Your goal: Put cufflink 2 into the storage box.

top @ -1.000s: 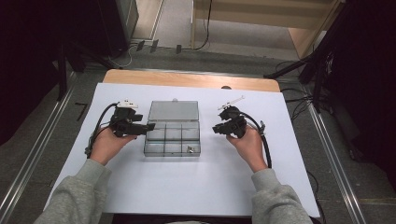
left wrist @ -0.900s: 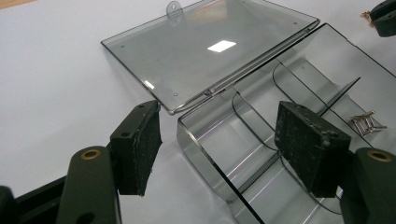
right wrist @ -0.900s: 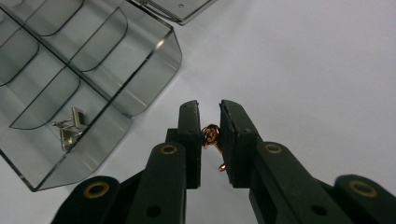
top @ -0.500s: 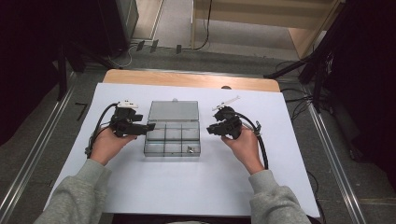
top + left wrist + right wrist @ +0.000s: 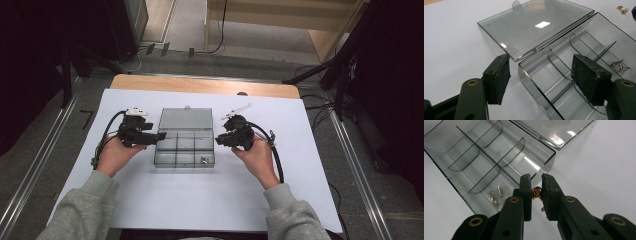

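Compartment box (image 5: 184, 149) mid-table, lid (image 5: 185, 119) flat behind it, clip (image 5: 203, 160) in its near-right compartment.

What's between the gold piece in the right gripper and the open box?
Nothing visible. The right gripper is shut on the gold piece just outside the clear box; only its low side wall lies ahead, and the lid lies flat behind.

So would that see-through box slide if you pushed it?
Probably. The clear box looks thin-walled and holds just one silver clip, so it seems light. It sits on smooth white paper; the left hand-held gripper straddles a corner, perhaps steadying it.
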